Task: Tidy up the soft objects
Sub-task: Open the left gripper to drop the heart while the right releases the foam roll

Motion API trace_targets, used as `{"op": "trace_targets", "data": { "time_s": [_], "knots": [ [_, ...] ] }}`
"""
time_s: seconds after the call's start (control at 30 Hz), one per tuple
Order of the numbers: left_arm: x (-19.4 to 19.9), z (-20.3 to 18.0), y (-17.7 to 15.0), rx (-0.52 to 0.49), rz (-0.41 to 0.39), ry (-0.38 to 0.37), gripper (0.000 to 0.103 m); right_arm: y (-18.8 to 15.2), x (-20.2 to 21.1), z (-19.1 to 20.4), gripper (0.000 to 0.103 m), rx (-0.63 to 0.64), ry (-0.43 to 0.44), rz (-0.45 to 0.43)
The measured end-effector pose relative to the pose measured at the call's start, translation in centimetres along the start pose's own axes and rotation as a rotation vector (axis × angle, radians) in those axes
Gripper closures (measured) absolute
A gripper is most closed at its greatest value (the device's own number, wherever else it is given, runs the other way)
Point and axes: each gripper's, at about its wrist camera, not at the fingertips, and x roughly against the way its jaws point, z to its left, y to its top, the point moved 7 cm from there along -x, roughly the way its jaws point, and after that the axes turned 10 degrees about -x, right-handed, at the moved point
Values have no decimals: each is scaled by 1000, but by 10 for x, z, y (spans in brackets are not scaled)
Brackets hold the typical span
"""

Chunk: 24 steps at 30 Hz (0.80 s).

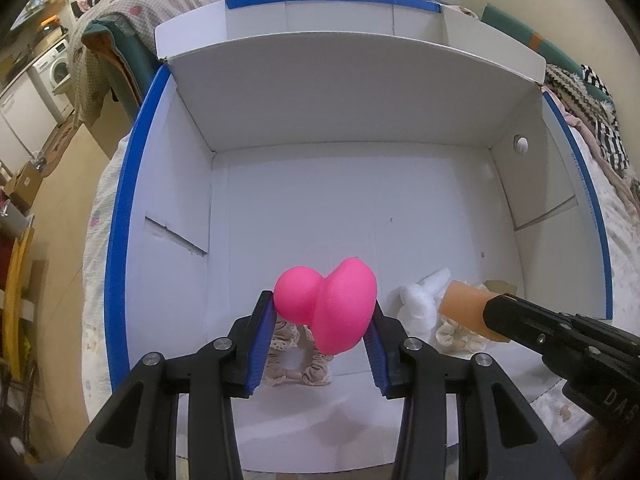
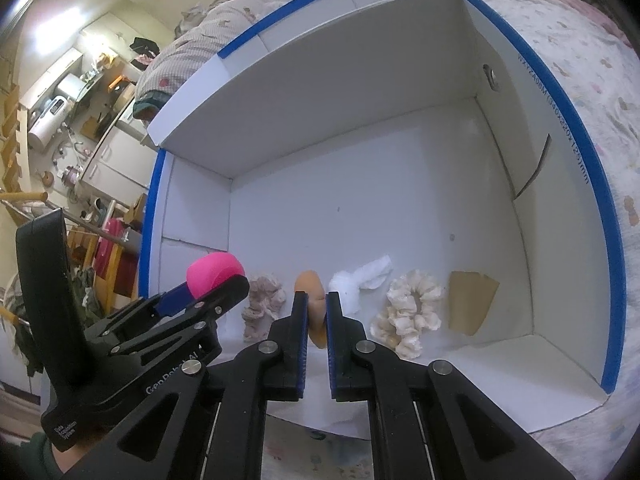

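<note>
My left gripper (image 1: 324, 320): clamped on pink toy (image 1: 332, 308), hanging over the box (image 1: 360, 208) floor, beige scrunchie (image 1: 298, 364) directly below. My right gripper (image 2: 316, 316): pinching orange piece (image 2: 310, 282), just right of the left, long axis pointing ahead; white scrunchie (image 2: 408, 316) further right.

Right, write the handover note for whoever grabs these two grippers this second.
Left gripper: shut on the pink sponge, held above the box floor.
Right gripper: shut on the orange sponge, also over the box.
In the white box already: beige scrunchie, white cloth piece, cream scrunchie, brown paper piece, all lying along the near side of the floor.
Done: those soft items are inside.
Left: likely lower and release both sponges in the box.
</note>
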Motion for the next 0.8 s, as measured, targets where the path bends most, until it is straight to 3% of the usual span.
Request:
{"op": "trace_targets", "data": {
  "time_s": [0.27, 0.5, 0.6, 0.67, 0.8],
  "knots": [
    [-2, 2, -2, 11, 18, 0, 64, 3, 3, -2, 92, -15, 7, -13],
    [2, 3, -2, 3, 5, 15, 44, 2, 3, -1, 87, -5, -9, -19],
    [3, 3, -3, 1, 8, 15, 40, 3, 5, -2, 67, -14, -5, -27],
    [3, 4, -3, 6, 12, 14, 40, 4, 7, -3, 40, -24, 2, -34],
    [4, 5, -2, 12, 15, 22, 38, 6, 9, -5, 35, -42, 10, -39]
  ]
}}
